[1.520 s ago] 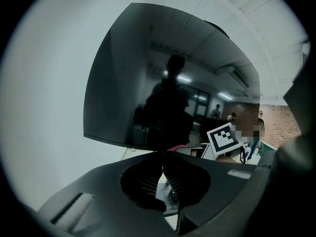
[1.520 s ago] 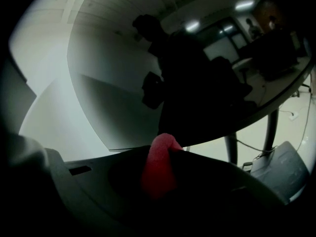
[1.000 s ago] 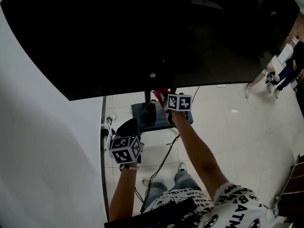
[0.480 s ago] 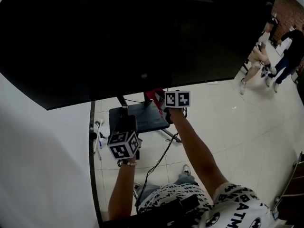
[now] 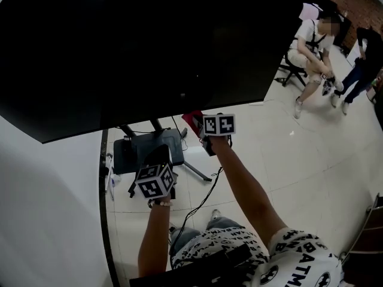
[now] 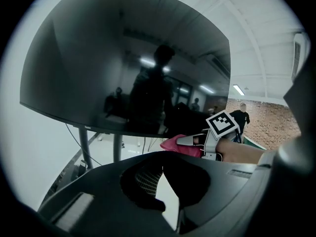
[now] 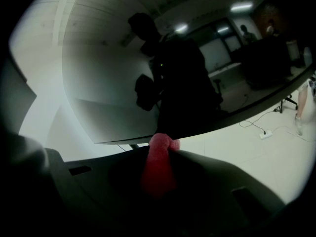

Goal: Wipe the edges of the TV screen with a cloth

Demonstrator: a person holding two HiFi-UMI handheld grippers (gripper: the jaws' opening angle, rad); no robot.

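pinching the red cloth (image 7: 159, 158), right gripper (image 5: 198, 124) (jaws in shadow) at tv (image 5: 149, 52) edge.

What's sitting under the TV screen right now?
Stand legs and a dark base on the tiled floor, with a cable trailing across it. The red cloth in the right hand-held gripper hides part of the bottom edge of the TV screen.

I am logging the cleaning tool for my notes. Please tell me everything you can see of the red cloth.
The cloth is pinkish red, soft and fuzzy-looking, bunched into a narrow wad. The right claw is shut on it, a rounded end poking past the tips. That end sits at the bottom edge of the dark TV screen; contact cannot be confirmed.
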